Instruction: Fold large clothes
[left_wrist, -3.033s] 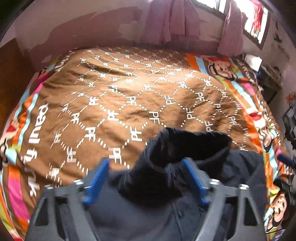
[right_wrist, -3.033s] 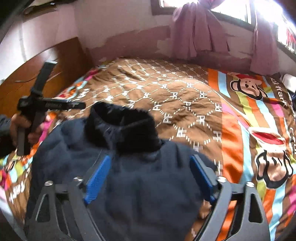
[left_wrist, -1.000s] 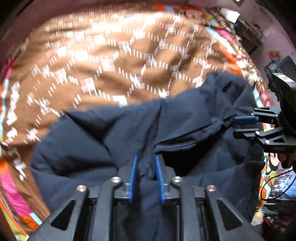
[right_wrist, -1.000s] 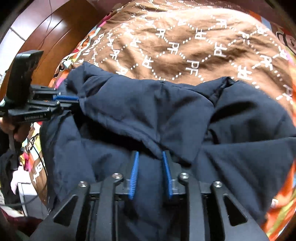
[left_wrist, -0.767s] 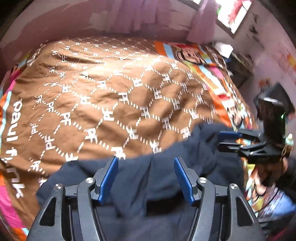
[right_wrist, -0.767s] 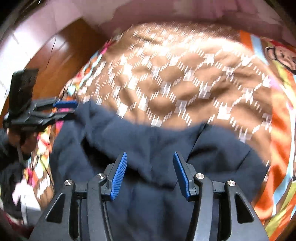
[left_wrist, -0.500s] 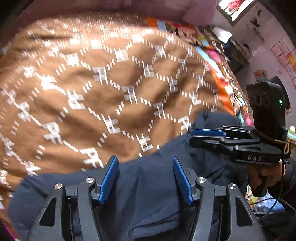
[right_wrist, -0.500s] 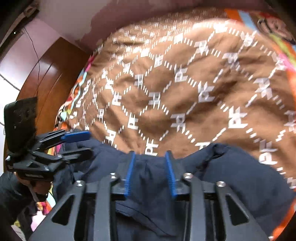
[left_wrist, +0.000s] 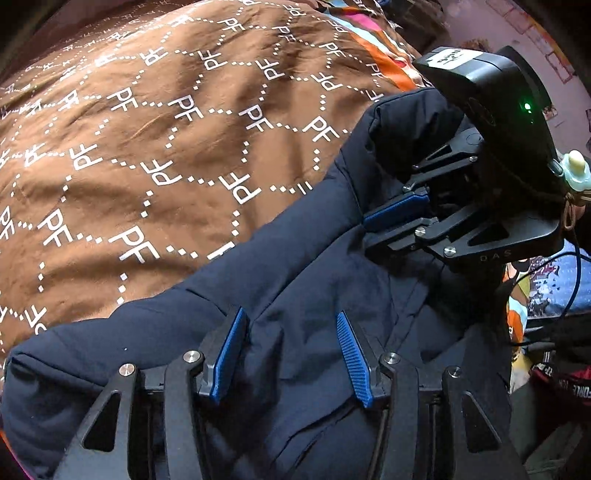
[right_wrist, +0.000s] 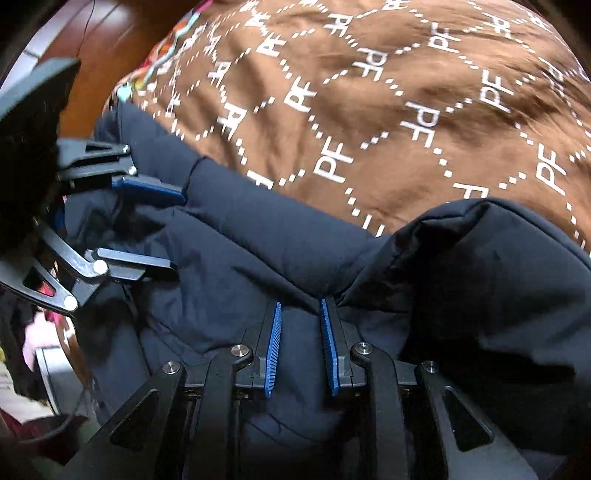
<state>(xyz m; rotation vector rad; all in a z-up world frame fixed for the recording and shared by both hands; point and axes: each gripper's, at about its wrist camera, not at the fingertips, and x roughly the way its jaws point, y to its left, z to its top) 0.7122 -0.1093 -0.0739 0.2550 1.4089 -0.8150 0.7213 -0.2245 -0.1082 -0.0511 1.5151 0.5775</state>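
Left wrist view: your left gripper (left_wrist: 291, 352) is standing half-wide above the dark navy padded jacket (left_wrist: 295, 280) on the brown patterned bedspread (left_wrist: 147, 147), having just narrowed slightly, while your right gripper (right_wrist: 300, 341), closing since a second ago, is pinching a jacket fold, so the next fold is probably starting.

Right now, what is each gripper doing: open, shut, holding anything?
Left gripper: open, jaws astride the navy jacket, pads not pressing; just been closing.
Right gripper: narrow, jacket fabric between the pads; grip cannot be told.
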